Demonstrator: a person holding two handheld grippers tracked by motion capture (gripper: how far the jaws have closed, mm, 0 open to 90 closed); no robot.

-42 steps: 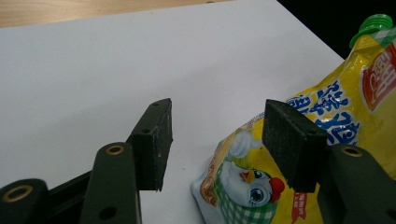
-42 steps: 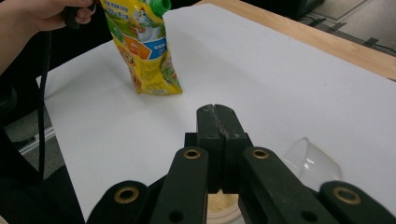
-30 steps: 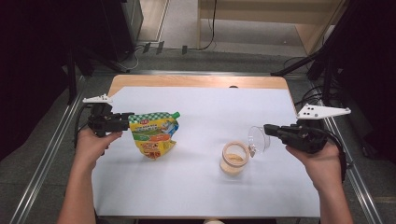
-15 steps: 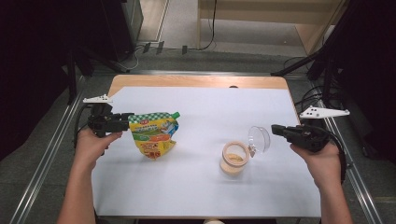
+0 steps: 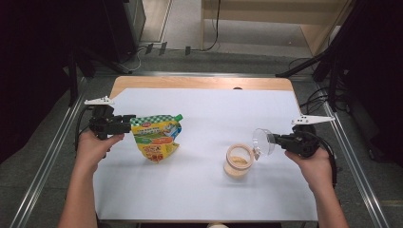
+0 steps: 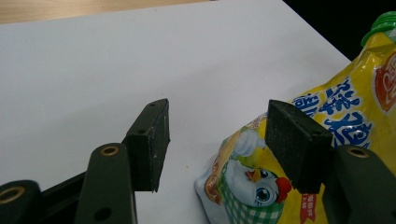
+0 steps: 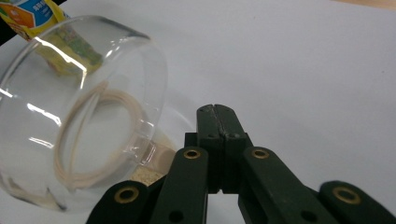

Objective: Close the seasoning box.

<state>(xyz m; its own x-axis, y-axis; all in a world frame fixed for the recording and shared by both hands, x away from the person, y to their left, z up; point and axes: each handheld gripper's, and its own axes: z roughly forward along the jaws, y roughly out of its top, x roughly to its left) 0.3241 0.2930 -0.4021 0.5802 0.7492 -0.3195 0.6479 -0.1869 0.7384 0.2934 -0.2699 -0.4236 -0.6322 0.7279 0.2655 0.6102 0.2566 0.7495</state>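
Right now the right gripper (image 5: 272, 140) is clamped on the handle of a clear cup (image 5: 262, 141), its jaws pressed together in the right gripper view, and holds the cup tipped on its side just above and beside the jar (image 5: 238, 160). The jar stands near the right edge of the sheet (image 5: 199, 190), open, with pale powder inside. The left gripper (image 6: 217, 140) is spread wide, one jaw on each side of a lower corner of the pouch (image 5: 156, 136), which lies flat toward the left edge with its green cap (image 5: 178, 116) pointing inward.

The main risk, as I judge it, sits on the right: the grip is on a thin handle, so the cup could twist or slip, and swinging it low could knock the jar and spill powder. On the left, closing on a loose foil corner may only crease it, and the pouch could slide rather than lift.

Room is generous: the far half and the near strip of the sheet are bare, and the middle between pouch and jar is open. Only the right edge is close behind the right hand (image 5: 311, 164).
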